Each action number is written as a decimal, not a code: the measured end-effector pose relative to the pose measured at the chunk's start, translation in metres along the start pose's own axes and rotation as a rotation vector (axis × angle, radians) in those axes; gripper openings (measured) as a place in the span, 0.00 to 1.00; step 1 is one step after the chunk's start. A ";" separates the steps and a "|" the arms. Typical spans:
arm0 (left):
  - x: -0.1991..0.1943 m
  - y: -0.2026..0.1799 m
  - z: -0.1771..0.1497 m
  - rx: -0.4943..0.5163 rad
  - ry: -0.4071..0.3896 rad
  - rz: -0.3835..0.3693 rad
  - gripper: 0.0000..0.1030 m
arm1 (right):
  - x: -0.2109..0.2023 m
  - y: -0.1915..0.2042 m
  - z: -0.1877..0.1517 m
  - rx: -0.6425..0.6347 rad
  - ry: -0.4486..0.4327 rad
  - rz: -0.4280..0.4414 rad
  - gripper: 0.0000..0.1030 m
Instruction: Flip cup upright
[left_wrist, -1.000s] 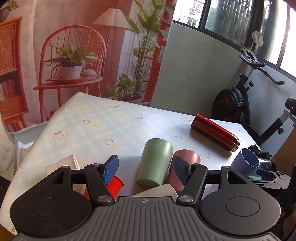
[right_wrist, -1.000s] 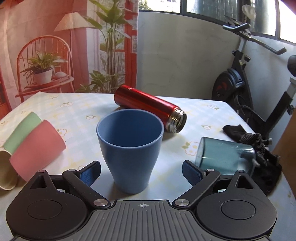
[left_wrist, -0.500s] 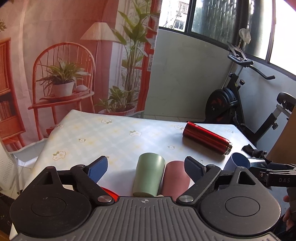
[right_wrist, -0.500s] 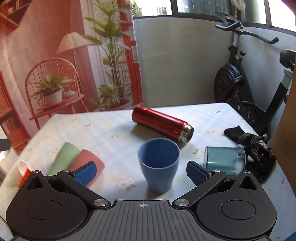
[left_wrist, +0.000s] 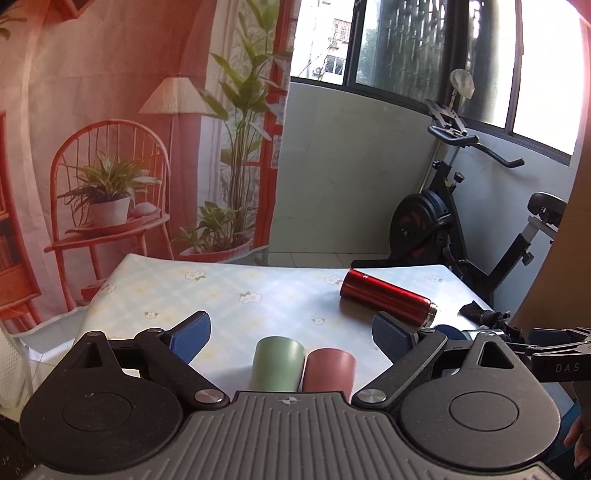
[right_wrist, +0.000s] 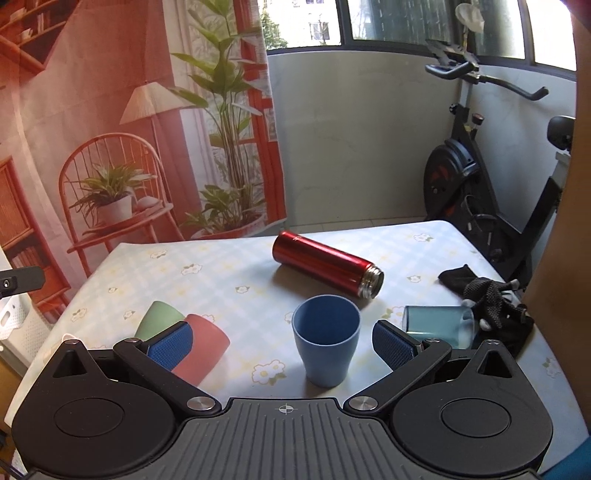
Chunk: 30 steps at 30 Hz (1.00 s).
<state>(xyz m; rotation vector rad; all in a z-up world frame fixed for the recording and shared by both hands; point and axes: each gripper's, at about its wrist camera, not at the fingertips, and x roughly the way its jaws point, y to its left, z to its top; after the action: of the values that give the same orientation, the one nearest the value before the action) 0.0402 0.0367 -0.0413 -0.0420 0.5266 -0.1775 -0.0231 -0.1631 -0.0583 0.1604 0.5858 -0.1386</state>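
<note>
A blue cup (right_wrist: 325, 341) stands upright on the table in the right wrist view, mouth up. My right gripper (right_wrist: 282, 345) is open and empty, held back from the cup and above it. A green cup (left_wrist: 277, 363) and a pink cup (left_wrist: 328, 370) lie on their sides next to each other; they also show in the right wrist view, green (right_wrist: 159, 320) and pink (right_wrist: 207, 349). My left gripper (left_wrist: 291, 334) is open and empty, raised behind these two cups. A clear teal glass (right_wrist: 437, 325) lies on its side at the right.
A red thermos (right_wrist: 327, 262) lies on its side at the back of the flowered tablecloth (right_wrist: 229, 266). A black glove (right_wrist: 487, 297) lies at the right edge. An exercise bike (right_wrist: 480, 177) stands beyond the table. The right gripper's body (left_wrist: 554, 354) shows at the left view's right edge.
Both grippers have pulled back and risen from the table. The left gripper's jaws have opened wider. The blue cup stays upright where it stood.
</note>
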 end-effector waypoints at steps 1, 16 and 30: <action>-0.002 -0.001 0.001 0.004 -0.004 -0.003 0.93 | -0.003 0.000 0.001 -0.001 -0.005 -0.005 1.00; -0.028 -0.013 0.009 0.026 -0.105 -0.016 0.94 | -0.027 -0.001 0.013 -0.024 -0.132 -0.035 1.00; -0.029 -0.013 0.009 0.043 -0.125 0.005 0.94 | -0.032 -0.001 0.011 -0.026 -0.156 -0.045 1.00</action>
<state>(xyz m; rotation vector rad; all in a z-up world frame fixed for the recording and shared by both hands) 0.0181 0.0290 -0.0174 -0.0102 0.3980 -0.1798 -0.0442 -0.1631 -0.0317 0.1096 0.4360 -0.1850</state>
